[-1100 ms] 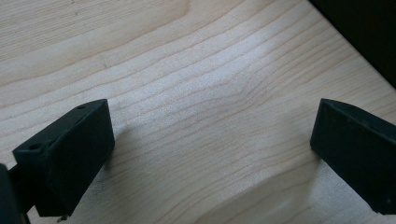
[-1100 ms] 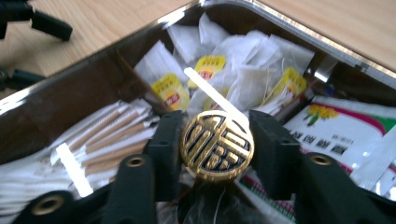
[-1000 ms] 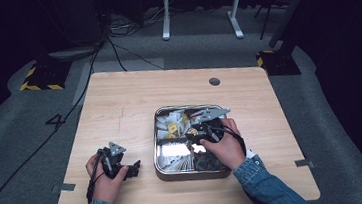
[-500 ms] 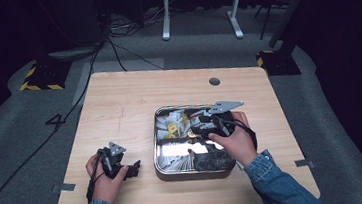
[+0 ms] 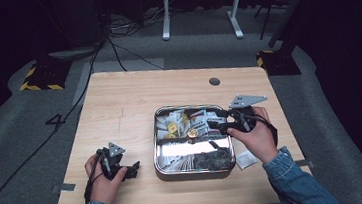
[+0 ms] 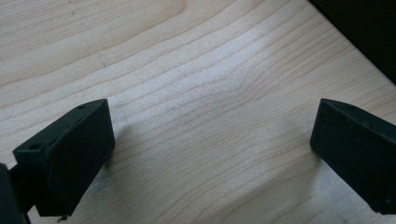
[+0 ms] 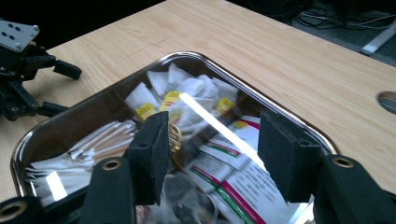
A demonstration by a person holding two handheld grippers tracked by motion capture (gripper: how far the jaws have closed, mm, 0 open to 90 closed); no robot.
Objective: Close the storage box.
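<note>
right tongs (image 5: 215,125): jaws spread, nothing between them, hanging over the tray's right side
tray (image 5: 195,169): shiny metal, mid-desk, stuffed with white packets (image 7: 154,84) plus a little gold knob (image 5: 191,133)
left tongs (image 5: 134,168): wide apart too, parked on bare desk (image 5: 128,97) left of the tray

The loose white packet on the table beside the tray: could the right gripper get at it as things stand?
Probably yes. The packet lies alone on the bare table just outside the tray, beside the right hand. The right gripper is open over the tray, with nothing covering the packet.
</note>
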